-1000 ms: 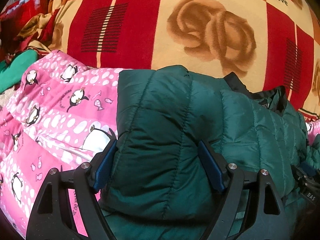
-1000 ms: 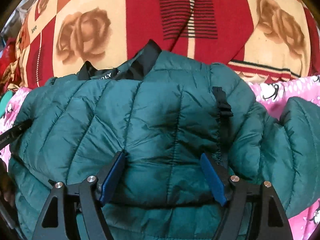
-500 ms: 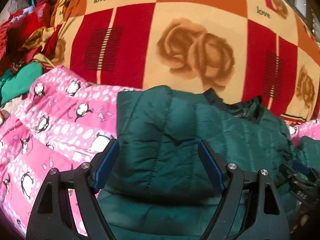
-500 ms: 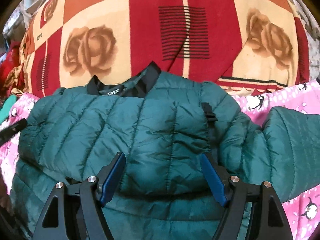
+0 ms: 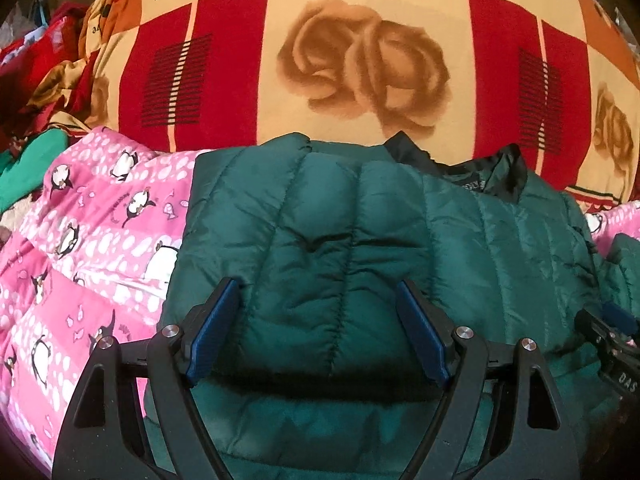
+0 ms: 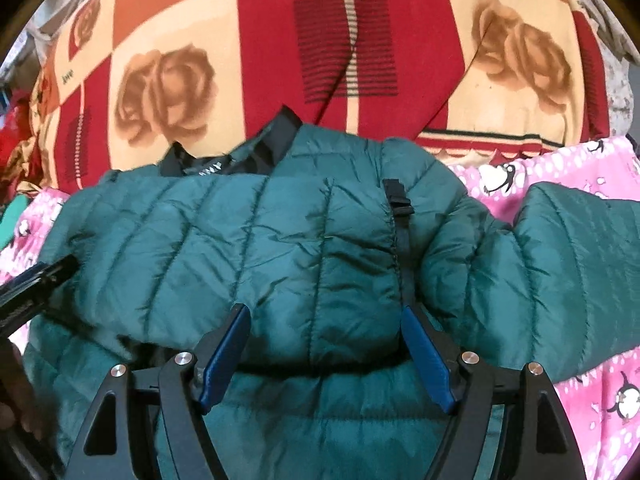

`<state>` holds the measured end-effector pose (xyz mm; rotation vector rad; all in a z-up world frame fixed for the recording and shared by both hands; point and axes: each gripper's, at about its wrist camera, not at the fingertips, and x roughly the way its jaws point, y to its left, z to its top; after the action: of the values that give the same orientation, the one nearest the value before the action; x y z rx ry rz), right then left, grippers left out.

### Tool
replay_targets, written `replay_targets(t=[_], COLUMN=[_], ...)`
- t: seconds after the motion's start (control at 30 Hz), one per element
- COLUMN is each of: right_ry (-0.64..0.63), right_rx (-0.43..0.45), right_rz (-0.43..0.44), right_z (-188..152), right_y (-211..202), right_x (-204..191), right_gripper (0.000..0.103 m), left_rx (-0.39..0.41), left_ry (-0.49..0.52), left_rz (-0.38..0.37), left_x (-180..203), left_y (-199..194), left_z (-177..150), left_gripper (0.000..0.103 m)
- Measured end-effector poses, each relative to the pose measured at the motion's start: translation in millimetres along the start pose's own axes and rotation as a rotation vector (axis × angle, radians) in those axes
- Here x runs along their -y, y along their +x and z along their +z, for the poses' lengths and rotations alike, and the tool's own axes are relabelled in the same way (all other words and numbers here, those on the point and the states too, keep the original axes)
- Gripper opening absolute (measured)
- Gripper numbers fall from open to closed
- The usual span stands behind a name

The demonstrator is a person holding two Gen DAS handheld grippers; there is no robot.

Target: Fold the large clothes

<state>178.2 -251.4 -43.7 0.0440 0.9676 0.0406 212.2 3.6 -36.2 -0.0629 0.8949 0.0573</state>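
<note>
A dark green quilted puffer jacket (image 5: 340,240) lies on a pink penguin-print quilt (image 5: 92,248), its upper part folded over the lower part, black collar (image 5: 496,176) at the far side. My left gripper (image 5: 318,304) is open just above the left half of the fold, holding nothing. My right gripper (image 6: 326,328) is open above the right half (image 6: 280,248). One sleeve (image 6: 560,264) lies out to the right on the quilt. A black strap with a buckle (image 6: 398,204) runs down the jacket.
A red, orange and cream blanket with rose prints (image 5: 360,64) covers the bed beyond the jacket. Red and green clothes (image 5: 28,92) are piled at the far left. The right gripper's tip (image 5: 612,344) shows at the left view's right edge.
Both grippers have pulled back and risen from the jacket, staying open. The folded upper part rests on the lower part, and more of the blanket shows.
</note>
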Motion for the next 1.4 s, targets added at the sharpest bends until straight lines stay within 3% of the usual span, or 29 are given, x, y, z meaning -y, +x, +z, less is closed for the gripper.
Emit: replay_targets(t=[0.37, 0.67, 1.13, 1.4], right_ry=[-0.019, -0.003, 0.052, 0.097], right_rx=[0.044, 0.084, 0.117, 0.122], right_rz=[0.003, -0.024, -0.111, -0.181], right_z=[-13.4, -22.2, -39.2, -41.6], right_y=[-35.5, -63.1, -87.3, -88.6], right_x=[-17.1, -6.0, 59.0, 110.3], right_gripper=[0.076, 0.078, 0.078, 0.078], left_rx=[0.054, 0.073, 0.065, 0.054], left_ry=[0.006, 0.031, 0.086, 0.104], left_rz=[-0.022, -0.056, -0.171, -0.174], left_x=[16.4, 36.0, 90.5, 106.9], left_y=[-45.3, -74.4, -96.1, -91.2], left_z=[-5.7, -18.4, -26.7, -29.0], left_gripper=[0.081, 0.081, 0.081, 0.081])
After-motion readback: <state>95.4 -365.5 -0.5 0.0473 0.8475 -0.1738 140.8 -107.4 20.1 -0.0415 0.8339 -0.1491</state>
